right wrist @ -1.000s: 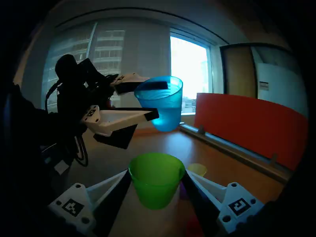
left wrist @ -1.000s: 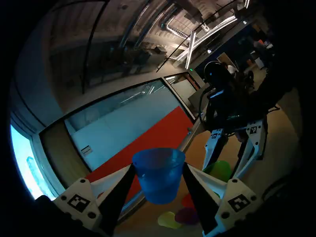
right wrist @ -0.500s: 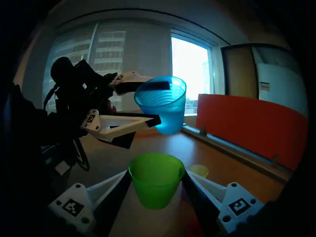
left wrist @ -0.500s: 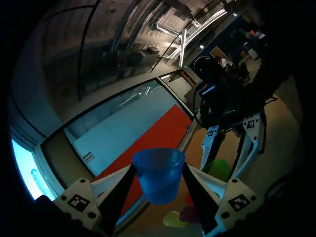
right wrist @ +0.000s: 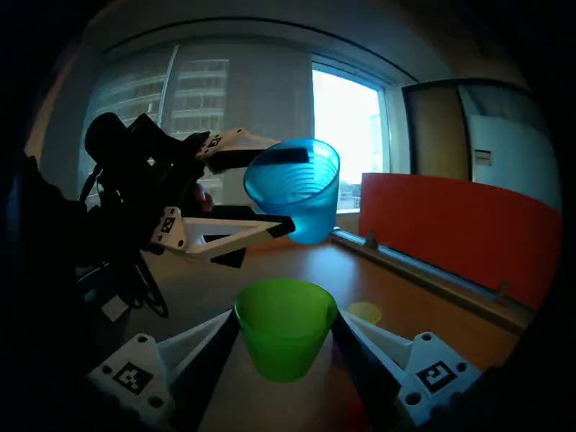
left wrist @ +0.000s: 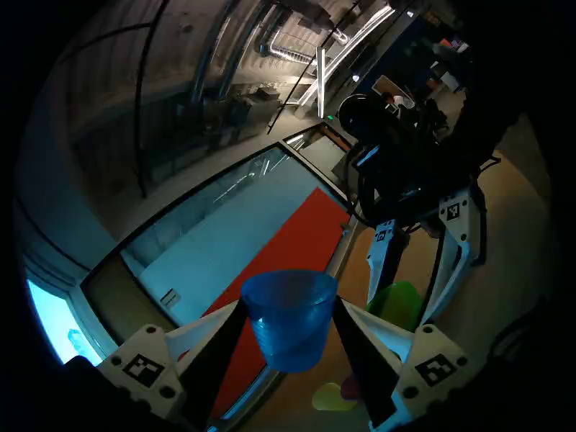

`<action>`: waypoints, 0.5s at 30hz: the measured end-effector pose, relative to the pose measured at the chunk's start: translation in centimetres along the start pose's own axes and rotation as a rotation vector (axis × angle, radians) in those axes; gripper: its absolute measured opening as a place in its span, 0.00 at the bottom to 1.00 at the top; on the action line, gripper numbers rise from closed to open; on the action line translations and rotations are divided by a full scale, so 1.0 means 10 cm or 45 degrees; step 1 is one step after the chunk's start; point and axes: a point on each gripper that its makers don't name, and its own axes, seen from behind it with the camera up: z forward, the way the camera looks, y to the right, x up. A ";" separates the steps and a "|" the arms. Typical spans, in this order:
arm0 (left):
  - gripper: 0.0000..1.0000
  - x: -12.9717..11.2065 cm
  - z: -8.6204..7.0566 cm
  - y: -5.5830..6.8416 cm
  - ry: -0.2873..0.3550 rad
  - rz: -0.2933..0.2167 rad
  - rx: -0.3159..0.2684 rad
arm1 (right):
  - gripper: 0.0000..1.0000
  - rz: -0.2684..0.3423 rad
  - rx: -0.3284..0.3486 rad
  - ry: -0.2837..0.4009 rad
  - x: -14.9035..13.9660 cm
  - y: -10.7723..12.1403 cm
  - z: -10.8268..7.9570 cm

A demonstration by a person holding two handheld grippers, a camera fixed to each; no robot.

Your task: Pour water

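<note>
- In the right gripper view, nearest the camera, the right gripper (right wrist: pixel 286 325) is clamped on a green plastic cup (right wrist: pixel 286 338). One finger presses its left side and the other its right side.
- The green cup stands upright between those fingers, with its open mouth facing up.
- Above and a little beyond it, a translucent blue cup (right wrist: pixel 294 189) hangs in the air. It is tilted so that its mouth faces toward the camera and the green cup below.
- The two cups are apart, with a clear gap between them.
- The left gripper (right wrist: pixel 286 190) reaches in from the left and is closed on the blue cup. One finger lies across the top of the cup and the other across its underside.
- In the left gripper view, the blue cup sits squeezed between the two near fingers. The green cup lies farther off to the right, between the right gripper's fingers.
- I cannot tell how much water the blue cup holds.
- Past the green cup, a small yellow cup (right wrist: pixel 365 311) stands on the wooden table (right wrist: pixel 425 302).
- Farthest off are a red panel (right wrist: pixel 461 230) on the right and a bright window (right wrist: pixel 345 129).
</note>
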 end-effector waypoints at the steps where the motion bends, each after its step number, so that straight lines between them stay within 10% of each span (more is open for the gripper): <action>1: 0.84 0.00 0.00 0.00 -0.002 0.006 -0.001 | 0.91 0.000 0.000 0.001 0.00 0.00 0.00; 15: 0.84 -0.01 0.03 0.03 -0.006 0.077 -0.006 | 0.91 -0.010 0.007 0.006 0.01 -0.02 0.03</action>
